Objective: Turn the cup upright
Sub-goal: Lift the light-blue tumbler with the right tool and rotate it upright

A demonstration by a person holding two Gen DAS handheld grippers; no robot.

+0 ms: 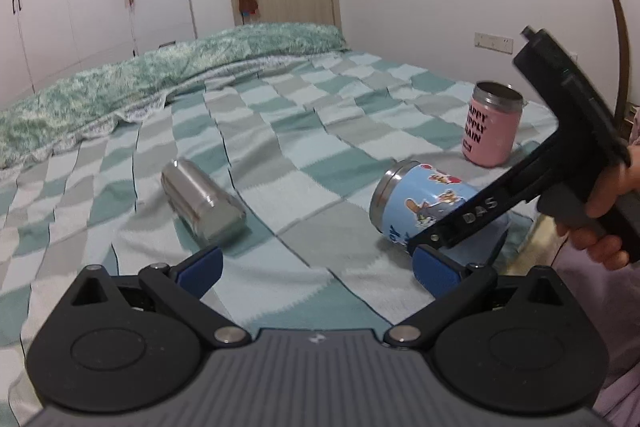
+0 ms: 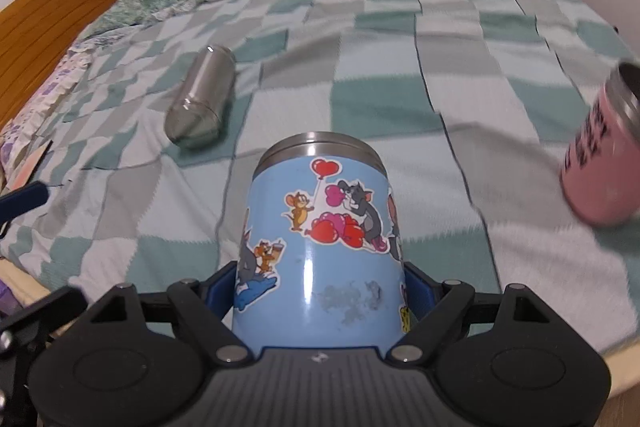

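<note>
Right gripper (image 2: 320,291): blue pads clamped on both sides of the blue cup (image 2: 320,239), near its base; cup lies tipped on the checked bedspread (image 2: 380,107), steel rim pointing away from the gripper, cartoon stickers facing up. Left gripper (image 1: 316,267): fingers spread wide, nothing between them, hovering over the bedspread just left of the held cup. Steel cup (image 1: 202,205): on its side, ahead and left of both grippers, apart from them. Pink cup (image 1: 492,125): upright, open mouth up, beyond and right of the blue cup. Right hand (image 1: 612,211): wrapped round the right gripper's handle.
</note>
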